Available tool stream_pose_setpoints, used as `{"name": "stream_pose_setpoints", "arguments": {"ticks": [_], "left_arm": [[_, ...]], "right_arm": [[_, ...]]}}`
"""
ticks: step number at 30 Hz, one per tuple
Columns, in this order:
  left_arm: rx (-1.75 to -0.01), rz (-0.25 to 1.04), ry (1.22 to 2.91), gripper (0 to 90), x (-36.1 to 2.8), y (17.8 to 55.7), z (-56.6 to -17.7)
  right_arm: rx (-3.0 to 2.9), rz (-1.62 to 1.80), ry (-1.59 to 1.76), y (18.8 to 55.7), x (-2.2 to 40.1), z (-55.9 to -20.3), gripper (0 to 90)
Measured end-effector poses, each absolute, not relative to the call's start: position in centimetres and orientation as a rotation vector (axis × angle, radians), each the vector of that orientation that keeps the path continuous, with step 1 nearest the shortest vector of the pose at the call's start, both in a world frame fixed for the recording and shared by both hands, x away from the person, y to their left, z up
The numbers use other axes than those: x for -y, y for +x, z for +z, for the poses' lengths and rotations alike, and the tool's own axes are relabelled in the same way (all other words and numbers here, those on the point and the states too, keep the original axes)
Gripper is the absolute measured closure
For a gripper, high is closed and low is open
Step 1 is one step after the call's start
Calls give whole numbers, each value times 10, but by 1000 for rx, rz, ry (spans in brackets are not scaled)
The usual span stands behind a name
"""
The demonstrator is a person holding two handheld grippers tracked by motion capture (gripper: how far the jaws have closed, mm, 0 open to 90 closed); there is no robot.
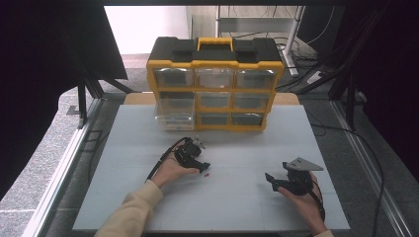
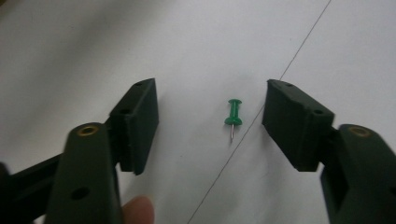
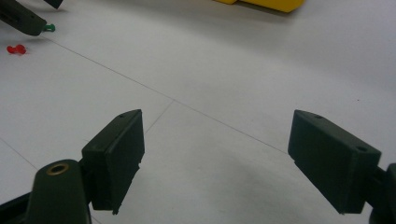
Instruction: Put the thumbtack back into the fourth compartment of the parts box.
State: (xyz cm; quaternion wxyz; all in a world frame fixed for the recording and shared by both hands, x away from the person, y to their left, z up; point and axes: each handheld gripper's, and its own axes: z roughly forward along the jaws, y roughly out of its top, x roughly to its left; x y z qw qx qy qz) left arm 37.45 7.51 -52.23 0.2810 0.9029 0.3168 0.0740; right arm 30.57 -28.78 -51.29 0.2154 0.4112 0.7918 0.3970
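Note:
A small green pushpin (image 2: 233,114) lies flat on the white table, between the two jaws of my left gripper (image 2: 210,126). The jaws stand apart on either side and neither pad touches the pin, so this gripper is open. From above, the left gripper (image 1: 201,167) sits left of the table's middle, with a red pushpin (image 1: 206,175) just in front of it. In the right gripper view the green pin (image 3: 50,28) and the red pin (image 3: 16,48) show far off at the upper left. My right gripper (image 3: 215,158) is open over bare table, and it rests at the front right (image 1: 271,180).
A yellow and black organizer (image 1: 215,49) with several clear drawers stands at the back of the white table (image 1: 222,212). Its lower-left drawer (image 1: 174,118) is pulled out. A thin seam line (image 2: 280,77) crosses the table surface. Cables lie on the floor to the right.

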Motion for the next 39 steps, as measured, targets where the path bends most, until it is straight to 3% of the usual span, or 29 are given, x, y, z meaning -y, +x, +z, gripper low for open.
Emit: {"name": "stream_pose_setpoints", "arguments": {"ticks": [20,39], "left_arm": [[-829,153,2449,814,-67,370,-520],[-827,151,2430,836,-69,369,-520]], "right_arm": [[-2203,1094,1138,306,287,-514,188],[-2200,1094,1140,306,288,-513,188]]}}
